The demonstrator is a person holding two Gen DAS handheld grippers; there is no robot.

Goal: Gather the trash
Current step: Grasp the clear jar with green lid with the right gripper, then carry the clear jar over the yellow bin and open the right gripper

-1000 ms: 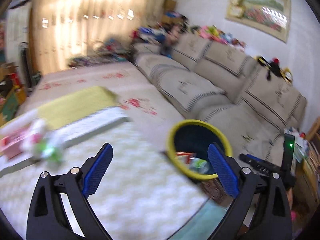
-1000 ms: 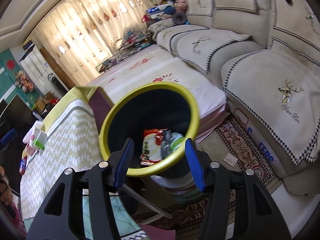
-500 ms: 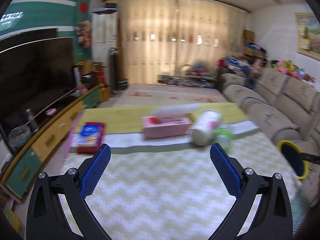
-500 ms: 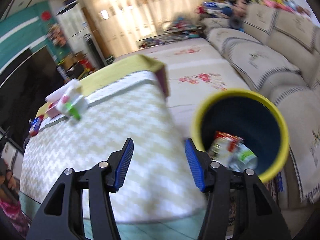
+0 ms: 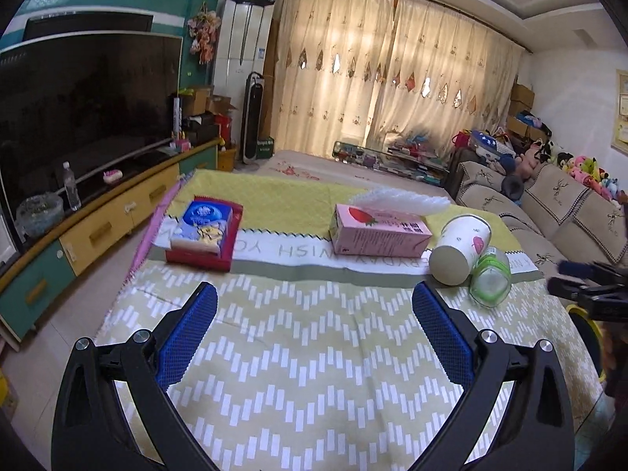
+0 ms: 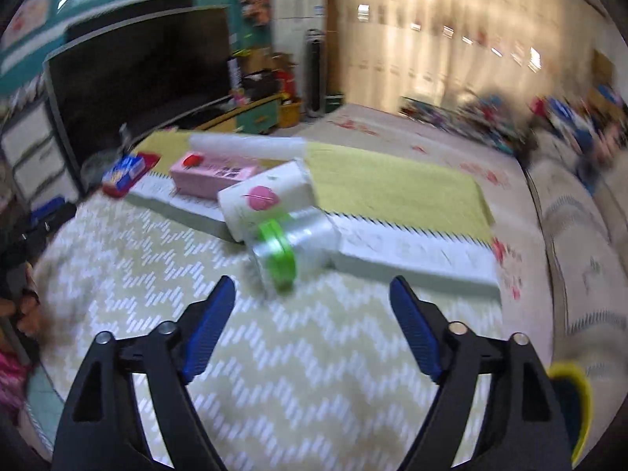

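My right gripper (image 6: pixel 312 325) was spreading its blue-padded jaws with nothing between them; my left gripper (image 5: pixel 314 337) stood wide and empty. Just ahead of the right one lay a clear green-banded plastic cup (image 6: pixel 292 245), touching a tipped white paper cup (image 6: pixel 267 202) on the zigzag tablecloth (image 6: pixel 274 353).

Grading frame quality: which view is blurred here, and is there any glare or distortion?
Right wrist view: motion-smeared all over; paper cup and green-banded plastic cup readable, text not. Left wrist view: sharp, tissue box crisp; backlit curtains bright, not blown out. Both: strong fisheye bending, dark corners.
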